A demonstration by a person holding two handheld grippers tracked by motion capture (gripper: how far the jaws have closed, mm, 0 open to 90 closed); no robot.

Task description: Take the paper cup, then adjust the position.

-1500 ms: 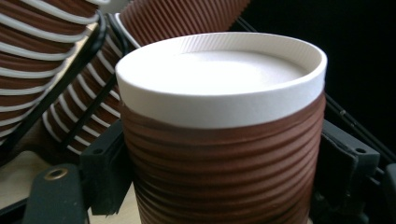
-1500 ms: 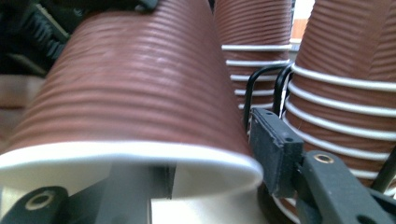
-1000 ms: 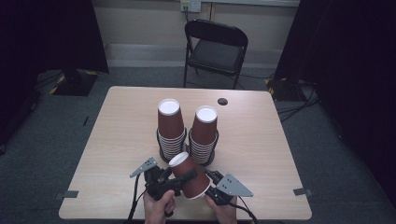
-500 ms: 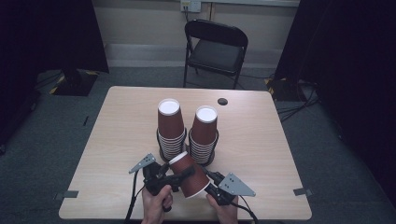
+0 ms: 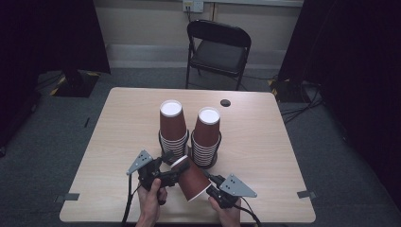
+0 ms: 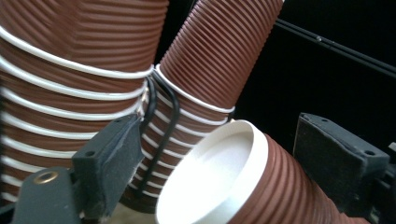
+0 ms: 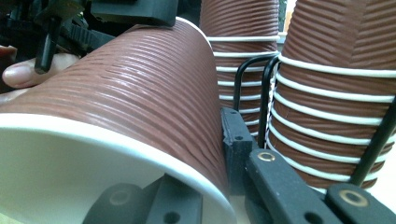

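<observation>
A brown ribbed paper cup (image 5: pixel 193 183) lies on its side above the table's near edge, held between both grippers. My right gripper (image 5: pixel 211 183) is shut on the wall at its open mouth. In the right gripper view, one jaw of my gripper (image 7: pixel 196 172) is inside the cup (image 7: pixel 140 84) and one outside. My left gripper (image 5: pixel 174 169) has just been closing on the cup's white-bottomed end. In the left gripper view that end (image 6: pixel 261 186) sits between its jaws (image 6: pixel 224 140). Just behind stand two stacks of upside-down cups, left (image 5: pixel 171 125) and right (image 5: pixel 208 132).
Each stack stands in a black wire holder (image 7: pixel 266 84) on the wooden table (image 5: pixel 283 156). A small dark round spot (image 5: pixel 225 102) marks the table's far side. A black folding chair (image 5: pixel 220 47) stands beyond the table. Dark curtains hang at both sides.
The cup and both hands are almost where they were. The left gripper has shifted slightly at the cup's bottom end.
</observation>
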